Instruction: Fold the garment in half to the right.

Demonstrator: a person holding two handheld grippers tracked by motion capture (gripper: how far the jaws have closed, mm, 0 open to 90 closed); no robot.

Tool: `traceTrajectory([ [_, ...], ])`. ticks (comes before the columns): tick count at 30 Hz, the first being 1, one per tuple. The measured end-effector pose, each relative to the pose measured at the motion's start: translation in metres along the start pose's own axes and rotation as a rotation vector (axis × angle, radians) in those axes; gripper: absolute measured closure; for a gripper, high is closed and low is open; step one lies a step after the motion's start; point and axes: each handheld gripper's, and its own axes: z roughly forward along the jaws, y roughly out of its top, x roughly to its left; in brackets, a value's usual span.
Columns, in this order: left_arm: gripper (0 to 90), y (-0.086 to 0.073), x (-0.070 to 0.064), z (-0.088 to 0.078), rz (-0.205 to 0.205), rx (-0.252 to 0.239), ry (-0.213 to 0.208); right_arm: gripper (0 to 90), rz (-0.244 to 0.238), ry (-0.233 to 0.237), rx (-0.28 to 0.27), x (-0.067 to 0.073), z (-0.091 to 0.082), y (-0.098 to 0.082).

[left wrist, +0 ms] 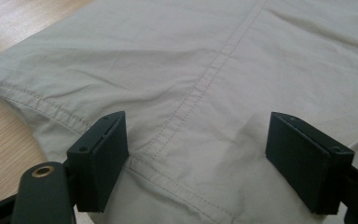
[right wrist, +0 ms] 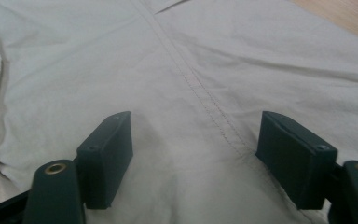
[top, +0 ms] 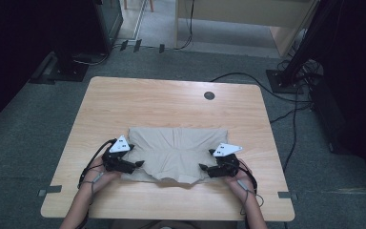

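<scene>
A beige garment point(top: 174, 151) lies flat on the wooden bench point(top: 124, 100), in the near half and about midway between the left and right edges. It looks folded: its far edge runs straight, while its near edge is uneven.

The left gripper point(top: 134, 165) sits at the garment's near left corner, its jaws pointing right over the cloth. The left gripper view has the jaws standing wide apart, with nothing clamped between them. The cloth point(left wrist: 223, 79) lies flat under the gap, a stitched seam running through it from the far side toward the left jaw. The hem at the left edge of the cloth meets bare bench point(left wrist: 0, 135). Whether the jaw tips rest on the fabric or hover just above it cannot be told.

The right gripper point(top: 205, 166) sits at the near right corner, its jaws pointing left over the cloth. In the right gripper view its jaws also stand wide apart and grip nothing. The cloth point(right wrist: 98, 60) spreads flat beneath them, a seam running diagonally into the gap toward the right jaw. Contact with the fabric cannot be told here either.

The two grippers are well apart, with the garment's near edge between them. A hand holds each one from the near side.
</scene>
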Motion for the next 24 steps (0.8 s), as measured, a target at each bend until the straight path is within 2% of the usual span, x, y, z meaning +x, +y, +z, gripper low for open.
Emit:
traceTrajectory([
  [2, 21.1, 0.002, 0.002, -0.004, -0.022, -0.019, -0.015, 23.5, 0.041, -0.004, -0.014, 0.000, -0.002, 0.001],
  [4, 21.1, 0.005, 0.004, -0.009, -0.054, -0.058, -0.011, 23.1, 0.073, -0.016, -0.028, 0.000, -0.005, 0.004],
  [6, 21.1, 0.008, 0.007, -0.014, -0.077, -0.088, 0.013, 22.8, 0.104, -0.033, -0.033, 0.002, -0.005, 0.006],
  [8, 21.1, 0.009, 0.009, -0.015, -0.078, -0.095, 0.041, 22.6, 0.117, -0.035, -0.034, 0.004, -0.003, 0.007],
  [13, 21.1, 0.012, 0.012, -0.014, -0.069, -0.093, 0.057, 21.5, 0.063, -0.054, 0.008, 0.011, 0.006, 0.007],
  [18, 21.1, 0.017, 0.013, -0.011, -0.052, -0.072, 0.070, 21.4, 0.039, -0.072, 0.019, 0.012, 0.009, 0.006],
  [24, 21.1, 0.025, 0.014, -0.013, -0.045, -0.082, 0.063, 20.9, 0.041, -0.062, 0.027, 0.010, 0.009, 0.006],
])
